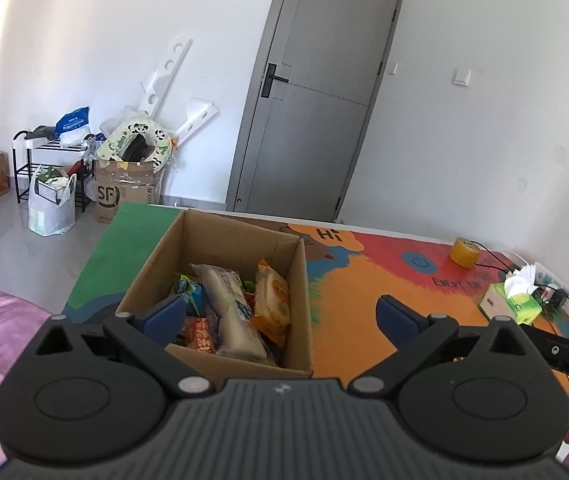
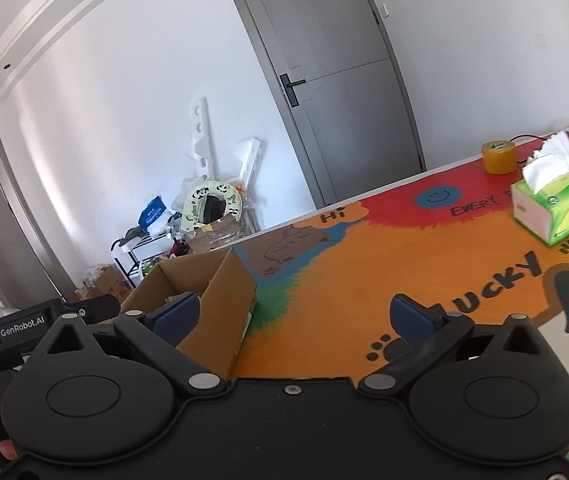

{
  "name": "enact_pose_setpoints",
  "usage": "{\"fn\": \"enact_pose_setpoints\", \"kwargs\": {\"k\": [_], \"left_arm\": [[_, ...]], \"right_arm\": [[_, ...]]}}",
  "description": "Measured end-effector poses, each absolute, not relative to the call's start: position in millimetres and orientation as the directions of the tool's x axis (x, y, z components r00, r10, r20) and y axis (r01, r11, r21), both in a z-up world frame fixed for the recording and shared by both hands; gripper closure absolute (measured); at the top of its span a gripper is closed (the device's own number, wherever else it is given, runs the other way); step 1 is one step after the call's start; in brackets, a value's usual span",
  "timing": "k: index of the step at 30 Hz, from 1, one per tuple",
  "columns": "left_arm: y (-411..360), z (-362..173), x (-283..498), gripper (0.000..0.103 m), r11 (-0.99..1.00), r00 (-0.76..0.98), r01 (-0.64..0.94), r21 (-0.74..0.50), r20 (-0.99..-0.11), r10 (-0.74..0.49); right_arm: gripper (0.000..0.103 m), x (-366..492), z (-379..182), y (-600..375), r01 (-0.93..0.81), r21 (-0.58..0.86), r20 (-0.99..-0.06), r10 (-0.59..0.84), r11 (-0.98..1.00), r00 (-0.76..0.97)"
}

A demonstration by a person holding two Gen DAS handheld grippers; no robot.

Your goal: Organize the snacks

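A: Where are the snacks?

B: In the open brown cardboard box (image 1: 220, 280), centre of the left wrist view. It stands on the colourful cartoon-printed table mat (image 1: 364, 300). Inside lie a long pale cream snack packet (image 1: 232, 312), an orange snack packet (image 1: 271, 300) to its right, and a small red-orange packet (image 1: 200, 336) at lower left; a blue-green wrapper (image 1: 189, 292) peeks out at the left.

A: And the left gripper (image 1: 280, 316)?

B: Its blue-padded jaws are spread wide, holding nothing. One blue fingertip (image 1: 166, 314) overlaps the box's near-left corner in the picture; the other sits over bare mat, right of the box.

A: The right gripper (image 2: 296, 318)?

B: Also wide open and empty. In its view the same box (image 2: 220, 300) sits at centre-left, seen from the side, so its contents are mostly hidden.

A: Anything else on the table?

B: A green tissue box with white tissue sticking up (image 2: 556, 208) at the right, and a yellow tape roll (image 2: 498, 157) beyond it, both well apart from the cardboard box. A grey door (image 1: 316, 92) stands behind.
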State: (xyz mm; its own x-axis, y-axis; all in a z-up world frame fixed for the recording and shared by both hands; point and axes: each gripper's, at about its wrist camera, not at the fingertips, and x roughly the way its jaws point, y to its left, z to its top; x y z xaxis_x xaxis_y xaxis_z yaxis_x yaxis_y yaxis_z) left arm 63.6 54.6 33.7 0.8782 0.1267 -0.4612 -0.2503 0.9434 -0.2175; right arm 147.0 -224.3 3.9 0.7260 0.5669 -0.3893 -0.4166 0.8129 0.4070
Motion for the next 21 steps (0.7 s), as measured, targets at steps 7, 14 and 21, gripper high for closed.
{"fn": "enact_pose_setpoints", "kwargs": {"k": [7,14,21], "left_arm": [[43.4,39.9,51.3,0.001,0.955,0.878,-0.225,-0.192,-0.464,0.113],[33.9,43.4,38.8,0.001,0.972,0.869,-0.184,-0.143,-0.486,0.093],[35.6,44.1,22.7,0.001,0.978,0.870,-0.160,-0.132,-0.487,0.076]], "right_arm": [[0.000,129.2,15.1,-242.6,-0.445,0.402,-0.388,0.589,0.800,0.708],[0.000,109.6,21.7,-255.7,-0.432,0.364,-0.403,0.558,0.825,0.725],[0.000,103.8,16.3,-258.6,-0.409,0.308,-0.446,0.510,0.859,0.735]]}}
